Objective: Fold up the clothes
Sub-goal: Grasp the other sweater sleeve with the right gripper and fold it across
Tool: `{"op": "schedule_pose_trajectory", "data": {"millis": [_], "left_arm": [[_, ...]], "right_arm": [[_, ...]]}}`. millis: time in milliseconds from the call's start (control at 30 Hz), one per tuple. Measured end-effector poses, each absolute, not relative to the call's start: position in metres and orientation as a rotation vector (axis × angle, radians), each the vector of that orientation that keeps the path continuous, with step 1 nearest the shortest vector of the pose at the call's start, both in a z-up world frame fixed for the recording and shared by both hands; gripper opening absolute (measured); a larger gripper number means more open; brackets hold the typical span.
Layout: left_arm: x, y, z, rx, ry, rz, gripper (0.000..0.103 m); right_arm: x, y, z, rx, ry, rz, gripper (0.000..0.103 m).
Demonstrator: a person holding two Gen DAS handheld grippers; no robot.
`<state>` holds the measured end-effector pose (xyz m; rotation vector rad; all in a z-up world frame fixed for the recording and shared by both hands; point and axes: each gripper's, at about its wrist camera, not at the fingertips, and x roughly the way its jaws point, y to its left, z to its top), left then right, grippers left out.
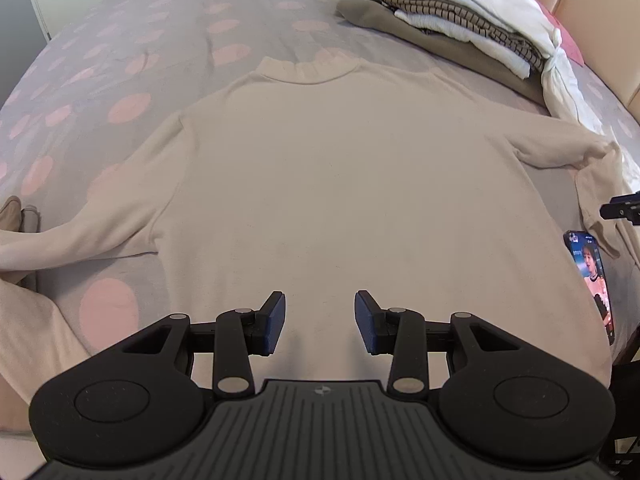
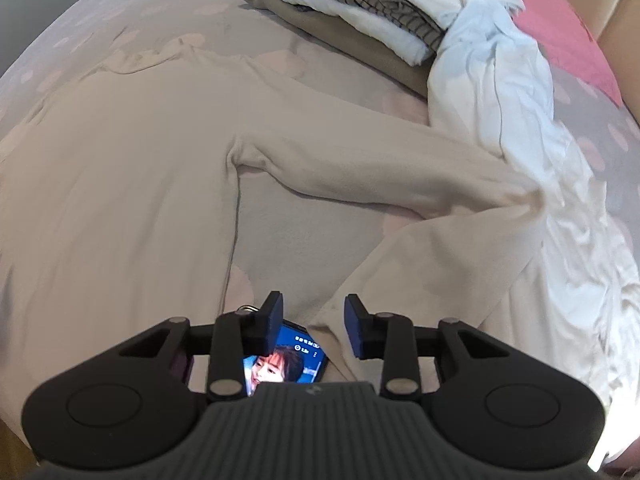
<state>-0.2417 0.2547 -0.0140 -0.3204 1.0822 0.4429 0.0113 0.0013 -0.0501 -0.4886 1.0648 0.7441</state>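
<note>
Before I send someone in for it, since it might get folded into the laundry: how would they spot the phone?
On the dotted bedspread, find the cream sweater spread flat. Beside its bent sleeve, near the hem, lies the phone, the only glowing screen among cloth.

One cream sweater lies spread on one bed, with two long sleeves, one to each side. One stack of folded clothes sits beyond it, one loose white garment trails from that stack, and one phone with a lit screen lies beside the sweater. Two grippers are visible, the left gripper and the right gripper.
</note>
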Motion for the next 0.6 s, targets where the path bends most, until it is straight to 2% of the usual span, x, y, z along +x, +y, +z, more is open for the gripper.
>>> {"op": "schedule_pose_trajectory", "data": {"millis": [267, 333, 367, 433, 600], "left_arm": [[-0.224, 0.249, -0.03, -0.306, 1.116, 0.413, 0.036], [-0.221, 0.248, -0.031, -0.302, 1.119, 0.408, 0.036], [-0.22, 0.247, -0.032, -0.299, 1.119, 0.406, 0.036], [-0.219, 0.246, -0.033, -0.293, 1.12, 0.403, 0.036], [-0.219, 0.243, -0.031, -0.292, 1.117, 0.398, 0.036]], "right_arm": [[0.024, 0.007, -0.078, -0.481, 1.136, 0.682, 0.036], [0.025, 0.008, -0.084, -0.499, 1.15, 0.664, 0.028], [0.026, 0.008, -0.085, -0.511, 1.148, 0.652, 0.014], [0.025, 0.004, -0.078, -0.52, 1.126, 0.646, 0.011], [0.034, -0.023, -0.031, -0.423, 1.081, 0.588, 0.01]]}}
